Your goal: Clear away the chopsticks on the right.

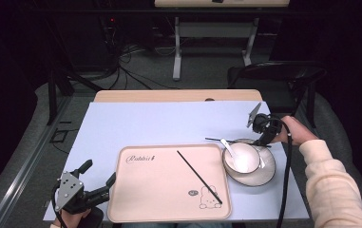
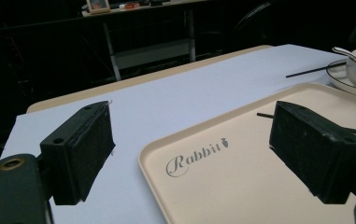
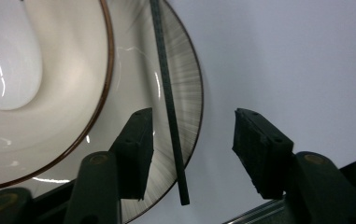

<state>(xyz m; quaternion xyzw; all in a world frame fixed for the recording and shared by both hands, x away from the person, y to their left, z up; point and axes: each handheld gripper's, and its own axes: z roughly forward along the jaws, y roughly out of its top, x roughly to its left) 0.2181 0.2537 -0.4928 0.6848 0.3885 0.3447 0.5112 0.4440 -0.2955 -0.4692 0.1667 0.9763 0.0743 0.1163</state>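
While half-closed over the far rim of the plate (image 3: pixel 185 84), right tool (image 3: pixel 192 149) straddling a black chopstick (image 3: pixel 168 100) — stick lying between the two pads, nearer the left pad, touched by neither. Gap on both sides, so nothing gripped. Chopstick resting across the ribbed edge of the plate, its blunt end poking just past the rim onto the pale surface (image 3: pixel 283 56), roughly level with the fingertips. Beside it, inside the plate, a white bowl (image 3: pixel 35 84) with a brown rim, close to the left pad.

From the high view: right tool (image 1: pixel 262 137) angled down at the back of the plate (image 1: pixel 264 173), held by a hand (image 1: pixel 296 130) in a cream sleeve; the same chopstick (image 1: pixel 219 140) running leftward from beneath the tool along the far side of the bowl (image 1: pixel 242 157), with a white spoon (image 1: pixel 228 146) leaning in the bowl. Second chopstick (image 1: pixel 200 177) lying diagonally on the beige tray (image 1: pixel 136 199), well apart from the right tool.

Left tool (image 1: pixel 100 179) at the near left corner of the surface, just beside the tray's left edge — pads spread wide, nothing between them, one pad over the tray's corner (image 2: pixel 203 186) in the left gripper view, the other over the bare surface (image 2: pixel 166 107).
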